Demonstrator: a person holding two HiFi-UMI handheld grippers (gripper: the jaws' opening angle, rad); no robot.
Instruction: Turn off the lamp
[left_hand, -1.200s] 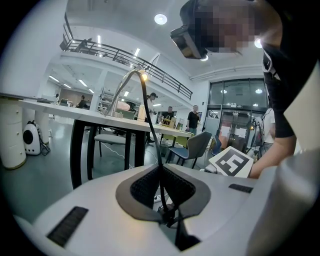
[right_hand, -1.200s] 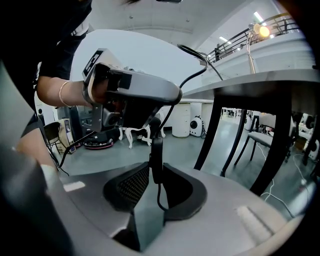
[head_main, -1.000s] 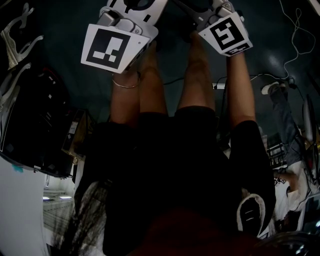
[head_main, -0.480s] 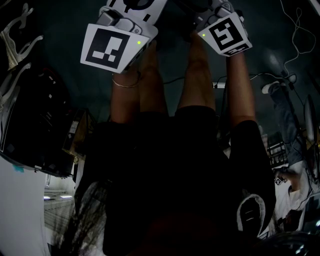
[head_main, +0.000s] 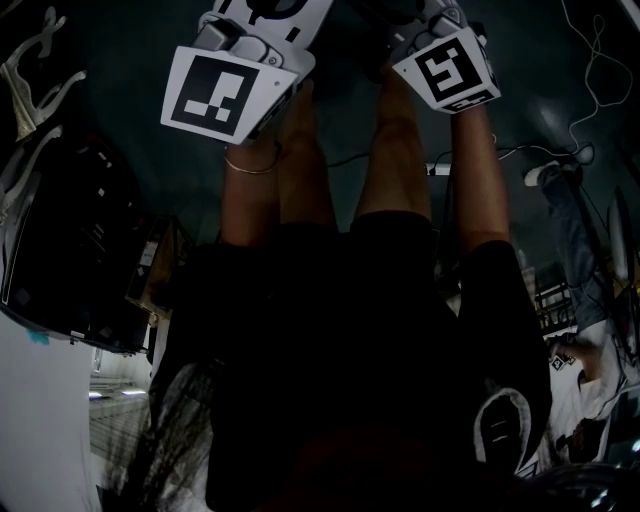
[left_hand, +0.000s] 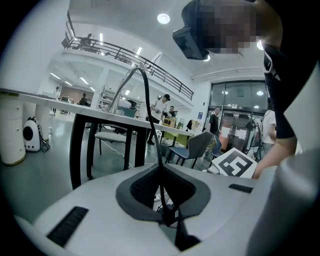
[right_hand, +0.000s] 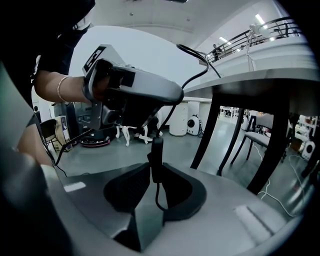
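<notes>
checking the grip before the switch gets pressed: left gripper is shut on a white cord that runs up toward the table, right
Not quite. The cord is black, not white. The rest holds: the left gripper is shut on it and it runs up toward the table, as the left gripper view shows.

Hall, large and open-plan. Ceiling white, with a round recessed light (left_hand: 163, 18) and rows of strip lights. Upper gallery along the far wall, fenced by a dark metal railing (left_hand: 125, 52). Floor (left_hand: 35, 175) grey, glossy, catching the lights. Table (left_hand: 76, 150), pale top on black legs. Chair (left_hand: 199, 145), blue-grey shell, beyond the table. Glazed entrance wall (left_hand: 235, 117) in dark frames, at the far end. White cylindrical unit (left_hand: 11, 131) at left, possibly a bin. Several people (left_hand: 161, 107) standing far off.
</notes>
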